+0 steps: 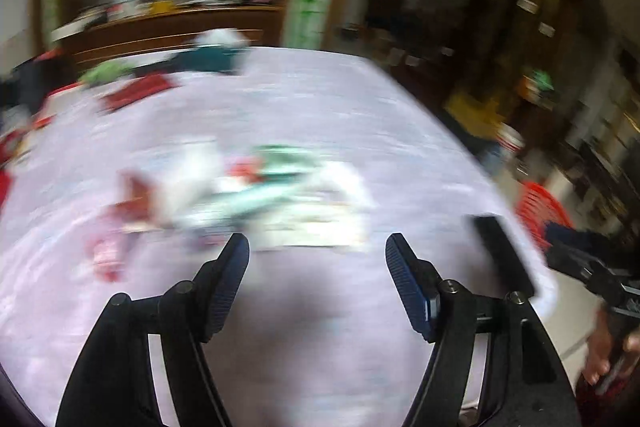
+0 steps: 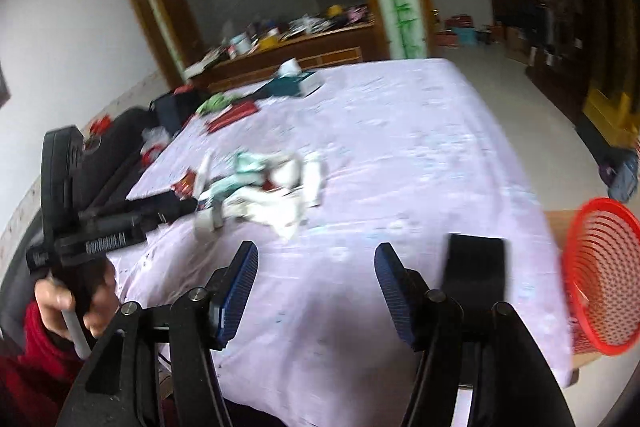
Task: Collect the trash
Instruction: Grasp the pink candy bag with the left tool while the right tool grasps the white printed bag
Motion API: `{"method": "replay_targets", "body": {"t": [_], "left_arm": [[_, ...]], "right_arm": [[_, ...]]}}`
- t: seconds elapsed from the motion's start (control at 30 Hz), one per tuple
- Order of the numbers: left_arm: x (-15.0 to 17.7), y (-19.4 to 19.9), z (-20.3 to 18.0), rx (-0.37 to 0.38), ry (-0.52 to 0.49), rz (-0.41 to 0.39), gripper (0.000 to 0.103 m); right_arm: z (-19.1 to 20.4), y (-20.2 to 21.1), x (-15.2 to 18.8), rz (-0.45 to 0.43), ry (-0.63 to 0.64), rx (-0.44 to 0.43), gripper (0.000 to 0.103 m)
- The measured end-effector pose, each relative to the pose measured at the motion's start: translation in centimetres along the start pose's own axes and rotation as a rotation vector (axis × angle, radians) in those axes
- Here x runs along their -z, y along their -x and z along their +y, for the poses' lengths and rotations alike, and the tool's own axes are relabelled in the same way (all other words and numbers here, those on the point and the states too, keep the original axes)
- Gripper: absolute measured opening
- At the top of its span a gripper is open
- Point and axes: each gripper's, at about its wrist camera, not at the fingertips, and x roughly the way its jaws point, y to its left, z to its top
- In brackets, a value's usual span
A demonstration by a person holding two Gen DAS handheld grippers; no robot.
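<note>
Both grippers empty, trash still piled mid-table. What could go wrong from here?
1. The trash pile is loose, mixed wrappers and paper: one pinch by the open right gripper or left gripper may lift only part and scatter the rest.
2. The red basket sits off the table's corner, so a short drop could land on the floor.
3. Both views are motion-blurred, so aiming at small pieces looks unreliable.
</note>
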Motion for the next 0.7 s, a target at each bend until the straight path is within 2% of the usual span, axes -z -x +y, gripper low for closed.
{"method": "replay_targets", "body": {"t": [0.07, 0.13, 0.2, 0.4, 0.5, 0.6, 0.63, 0.67, 0.7], "left_arm": [[0.1, 0.3, 5.0, -0.120, 0.039, 0.002, 0.070], [0.2, 0.0, 8.9, -0.184, 0.077, 0.014, 0.070], [0.3, -1.3, 12.1, -0.224, 0.115, 0.061, 0.070], [0.8, -6.2, 15.9, -0.172, 0.160, 0.151, 0.070], [0.7, -7.6, 16.8, -0.157, 0.191, 0.148, 0.069], [0.5, -8.3, 16.9, -0.125, 0.187, 0.144, 0.068], [0.4, -8.4, 16.9, -0.116, 0.178, 0.136, 0.063], [0.5, -8.3, 17.0, -0.110, 0.173, 0.132, 0.045], [0.5, -8.5, 17.1, -0.113, 0.169, 0.140, 0.041]], "right_arm": [[1.7, -1.9, 0.0, 0.020, 0.010, -0.017, 0.065], [3.0, -3.5, -0.1, 0.043, 0.028, -0.007, 0.065], [4.3, -5.3, -0.3, 0.079, 0.074, 0.000, 0.066], [8.2, -11.1, -1.8, 0.214, 0.239, 0.043, 0.067], [9.2, -13.4, -2.9, 0.255, 0.340, 0.077, 0.068], [9.7, -15.9, -3.7, 0.304, 0.422, 0.056, 0.071], [9.7, -17.1, -4.0, 0.328, 0.450, 0.043, 0.071], [9.5, -18.2, -4.2, 0.354, 0.467, 0.031, 0.071], [9.4, -19.1, -4.3, 0.360, 0.478, 0.030, 0.071]]}}
